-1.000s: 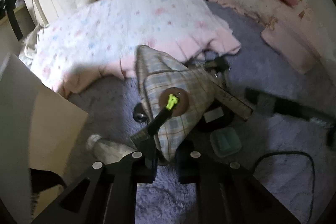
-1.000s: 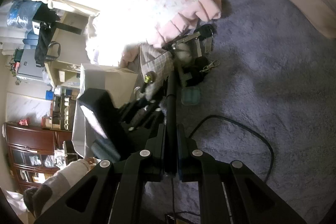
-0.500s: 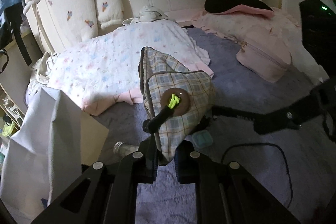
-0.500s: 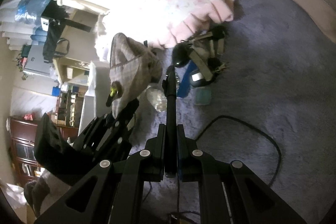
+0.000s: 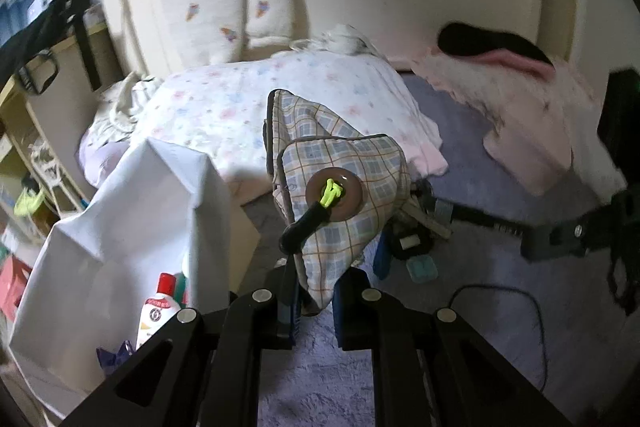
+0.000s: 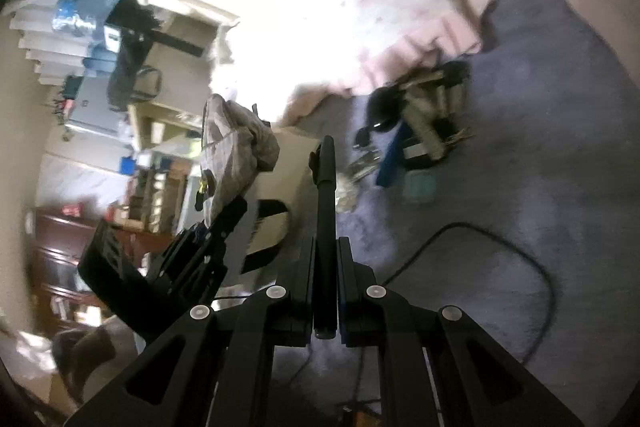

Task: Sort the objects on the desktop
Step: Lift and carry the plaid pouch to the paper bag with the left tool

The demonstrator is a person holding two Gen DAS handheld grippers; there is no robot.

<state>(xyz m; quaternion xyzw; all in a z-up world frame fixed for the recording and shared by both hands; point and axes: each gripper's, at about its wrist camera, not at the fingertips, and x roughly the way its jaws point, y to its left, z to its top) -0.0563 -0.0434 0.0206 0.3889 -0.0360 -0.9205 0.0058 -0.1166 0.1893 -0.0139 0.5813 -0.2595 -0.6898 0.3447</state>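
My left gripper (image 5: 316, 291) is shut on the lower corner of a plaid fabric pouch (image 5: 344, 187), which hangs in the air above the purple bed cover (image 5: 460, 347). A brown round patch and a black handle with a neon-green tag (image 5: 310, 223) sit on the pouch's front. My right gripper (image 6: 325, 267) is shut on a thin black pen (image 6: 326, 195) that points away from me. In the right wrist view the left gripper (image 6: 224, 215) and the pouch (image 6: 232, 151) are at the left. In the left wrist view the right gripper (image 5: 556, 241) is at the right.
An open white paper bag (image 5: 132, 219) with a red-capped bottle (image 5: 158, 307) inside stands at the left. A pile of small dark items (image 5: 412, 239), a teal case (image 5: 422, 269) and a black cable (image 5: 532, 315) lie on the cover. A floral quilt (image 5: 248, 99) and a pink pillow (image 5: 532, 135) lie behind.
My left gripper has lifted the plaid pouch up off the pile and toward the white bag, whose opening now shows. The right gripper still holds the pen and has shifted only a little.
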